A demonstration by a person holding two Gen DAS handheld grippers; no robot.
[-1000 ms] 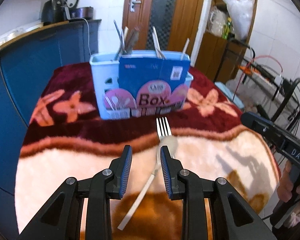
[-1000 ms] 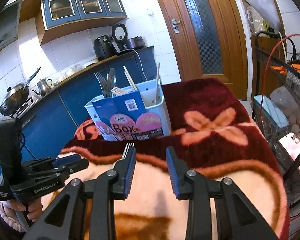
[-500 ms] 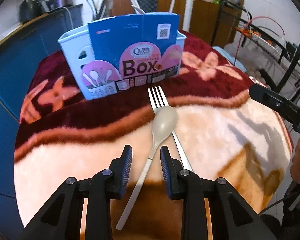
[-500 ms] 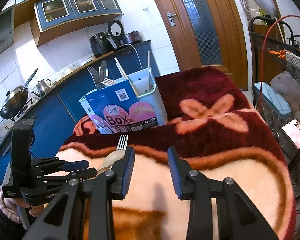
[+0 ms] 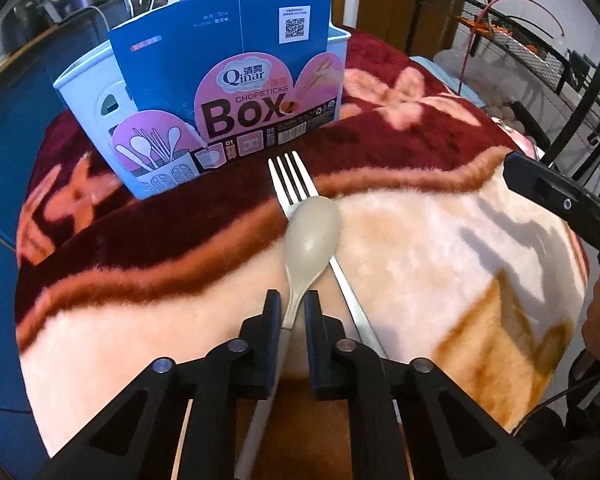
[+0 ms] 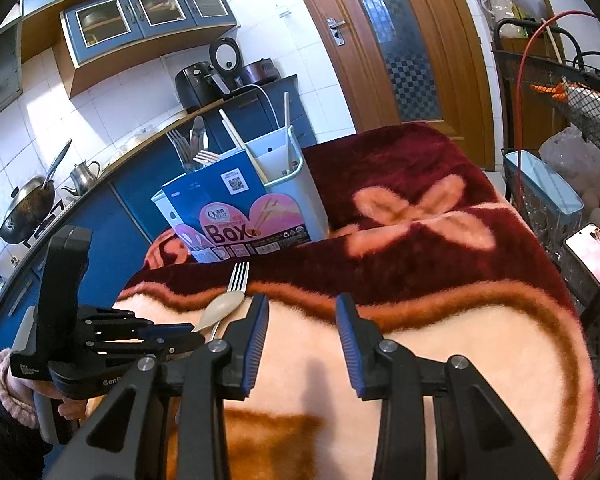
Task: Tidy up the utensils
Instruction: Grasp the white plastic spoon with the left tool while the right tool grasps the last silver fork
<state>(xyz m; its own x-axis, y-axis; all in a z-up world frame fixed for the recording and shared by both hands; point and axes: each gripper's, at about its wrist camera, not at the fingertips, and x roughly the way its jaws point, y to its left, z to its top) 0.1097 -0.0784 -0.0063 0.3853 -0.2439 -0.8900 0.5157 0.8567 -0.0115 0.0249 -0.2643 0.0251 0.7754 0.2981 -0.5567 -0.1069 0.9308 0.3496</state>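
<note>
Left gripper (image 5: 291, 306): jaws narrow, straddling the spoon (image 5: 310, 240) handle; can't tell if the pads actually touch it. Spoon lies on the blanket (image 5: 440, 248), bowl resting across the fork (image 5: 290, 178), whose tines point at the caddy (image 5: 224, 92) just beyond. Right gripper (image 6: 302, 312): jaws wide, holding nothing, hovering above the blanket to the right of the spoon.

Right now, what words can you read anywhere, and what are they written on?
"Qinar", "CHOPSTICKS", "Box": blue and pink cardboard sleeve on the pale blue plastic utensil caddy.
"01", "02": small panels along the sleeve's bottom edge.
"Gen…", cut off: black handheld left gripper, seen from the right wrist.
Too small or blurred: Chinese characters beside "Qinar", upside-down print near the sleeve's top, QR code, barcode.
</note>
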